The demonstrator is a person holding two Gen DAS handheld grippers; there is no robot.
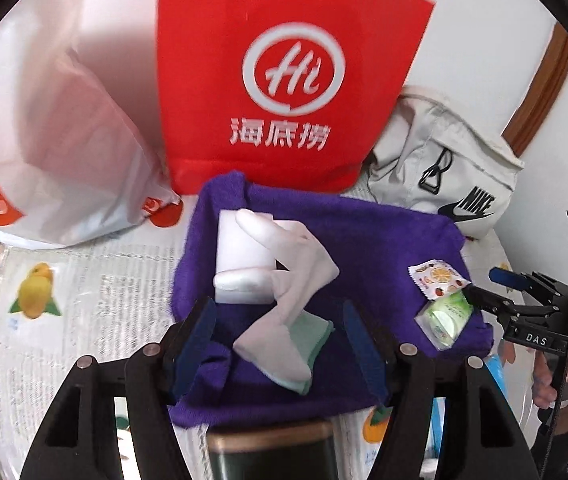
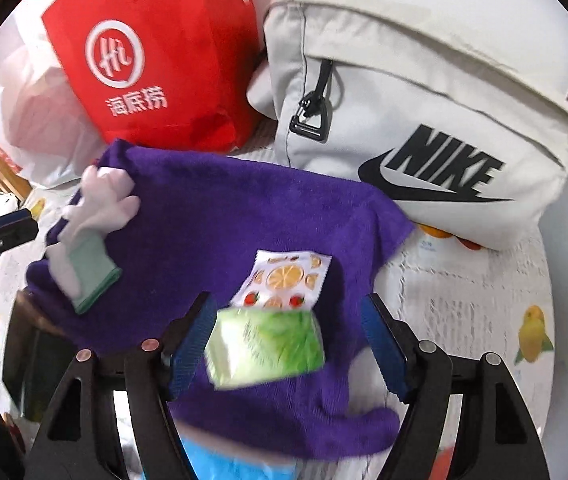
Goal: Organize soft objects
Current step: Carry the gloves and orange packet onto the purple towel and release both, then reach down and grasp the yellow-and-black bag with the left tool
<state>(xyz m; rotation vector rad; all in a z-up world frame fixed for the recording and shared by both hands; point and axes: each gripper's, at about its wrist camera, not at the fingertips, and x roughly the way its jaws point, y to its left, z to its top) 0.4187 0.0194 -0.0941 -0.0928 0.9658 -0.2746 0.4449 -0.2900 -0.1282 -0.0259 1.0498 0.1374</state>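
A square purple terry towel (image 1: 363,248) is spread on a desk (image 1: 104,280) covered with fruit-printed newsprint, and everything else is placed relative to it. On the towel's far left part a white foam block (image 1: 244,256) is seen, with a white glove with a mint-green cuff (image 1: 284,320) draped from it toward the near edge. The left gripper (image 1: 280,344) is held over the towel's near edge, its jaws standing apart around the glove's cuff without pressing on it. On the towel's right part lie a white sachet printed with orange slices (image 2: 284,276) and a green tissue packet (image 2: 266,346). The right gripper (image 2: 287,344) is held above the packet, jaws apart, the packet between them but not pinched. Behind the towel stand a red paper bag (image 1: 284,72), a white plastic bag (image 1: 52,140) and a beige Nike bag (image 2: 423,120).
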